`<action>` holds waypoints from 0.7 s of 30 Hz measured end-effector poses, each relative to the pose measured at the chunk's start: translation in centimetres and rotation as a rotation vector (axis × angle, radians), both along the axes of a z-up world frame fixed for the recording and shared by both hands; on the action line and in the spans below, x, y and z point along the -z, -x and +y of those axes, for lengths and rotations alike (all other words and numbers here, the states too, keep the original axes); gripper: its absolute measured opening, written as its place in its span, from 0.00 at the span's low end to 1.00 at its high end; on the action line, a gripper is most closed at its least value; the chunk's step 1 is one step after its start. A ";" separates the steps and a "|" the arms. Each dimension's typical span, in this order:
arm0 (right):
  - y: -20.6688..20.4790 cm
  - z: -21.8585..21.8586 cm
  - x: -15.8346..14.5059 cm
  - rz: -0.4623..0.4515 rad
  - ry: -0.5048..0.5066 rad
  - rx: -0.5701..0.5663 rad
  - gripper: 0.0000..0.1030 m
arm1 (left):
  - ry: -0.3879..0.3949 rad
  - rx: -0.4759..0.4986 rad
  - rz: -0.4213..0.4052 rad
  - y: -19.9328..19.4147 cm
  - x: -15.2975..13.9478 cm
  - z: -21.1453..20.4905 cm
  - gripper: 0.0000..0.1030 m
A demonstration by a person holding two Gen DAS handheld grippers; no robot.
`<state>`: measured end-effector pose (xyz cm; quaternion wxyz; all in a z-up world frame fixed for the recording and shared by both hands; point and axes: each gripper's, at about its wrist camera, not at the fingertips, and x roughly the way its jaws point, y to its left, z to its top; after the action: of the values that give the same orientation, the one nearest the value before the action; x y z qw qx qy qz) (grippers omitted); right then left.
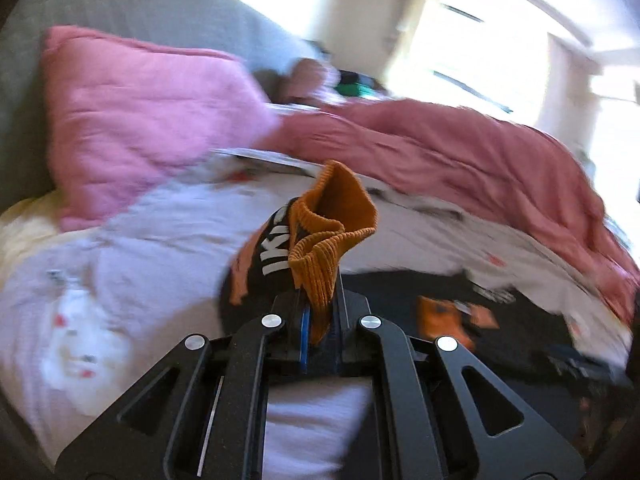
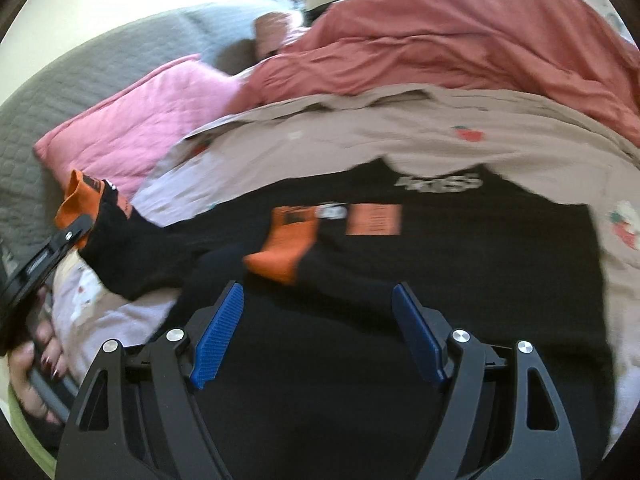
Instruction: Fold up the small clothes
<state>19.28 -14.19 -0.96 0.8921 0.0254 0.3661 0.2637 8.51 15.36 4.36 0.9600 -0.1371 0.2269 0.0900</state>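
Observation:
My left gripper (image 1: pixel 318 304) is shut on the orange ribbed cuff of a black and orange sock (image 1: pixel 332 236) and holds it above the bed. That sock also shows in the right wrist view (image 2: pixel 120 240), hanging from the left gripper (image 2: pixel 76 228). My right gripper (image 2: pixel 318 296) is open and empty, just above a second black and orange sock (image 2: pixel 288 252) that lies on a black T-shirt (image 2: pixel 460 264). The shirt is spread flat on the bed, with white lettering near its collar.
A pink quilted pillow (image 1: pixel 140 120) lies at the back left against a grey headboard (image 2: pixel 80 80). A rumpled red duvet (image 2: pixel 460 40) is bunched along the far side. The sheet (image 2: pixel 360 136) is pale with strawberry prints.

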 end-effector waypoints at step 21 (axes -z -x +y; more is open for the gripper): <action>-0.4 -4.3 -0.2 0.029 -0.039 0.055 0.73 | -0.080 0.463 0.278 -3.8 5.9 -10.9 0.09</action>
<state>19.65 -18.46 -0.74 0.8930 0.0568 0.3727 0.2460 12.31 4.45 -1.55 0.9193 -0.0300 0.3780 -0.1052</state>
